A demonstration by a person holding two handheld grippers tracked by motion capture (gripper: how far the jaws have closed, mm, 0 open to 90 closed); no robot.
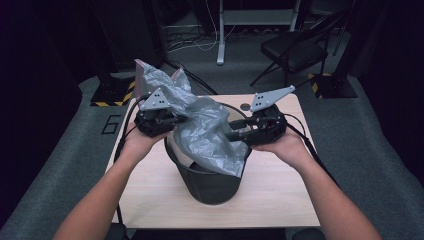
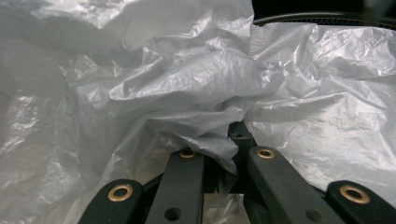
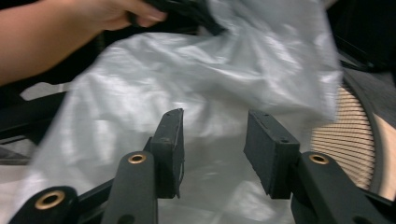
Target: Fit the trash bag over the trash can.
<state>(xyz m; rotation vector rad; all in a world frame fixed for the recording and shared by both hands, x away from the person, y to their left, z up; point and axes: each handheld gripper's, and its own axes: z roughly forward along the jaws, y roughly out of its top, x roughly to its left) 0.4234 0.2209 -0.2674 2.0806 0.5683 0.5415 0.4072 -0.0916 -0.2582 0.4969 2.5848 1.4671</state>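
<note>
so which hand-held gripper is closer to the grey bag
Left. The left hand-held gripper is pinching a fold of the grey plastic bag; the right hand-held gripper is open, just short of it.

large digit "6" (image 1: 110, 124) marked on grey floor (image 1: 75, 165), left of table (image 1: 280, 195)

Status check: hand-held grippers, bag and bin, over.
Left hand-held gripper shut on grey plastic bag. Right hand-held gripper open, at the bag. Bag bunched over black mesh bin, not yet seated. Nothing in the way.

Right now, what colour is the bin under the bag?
Black mesh bin, clearest in the high view; the bag over it is grey.
</note>
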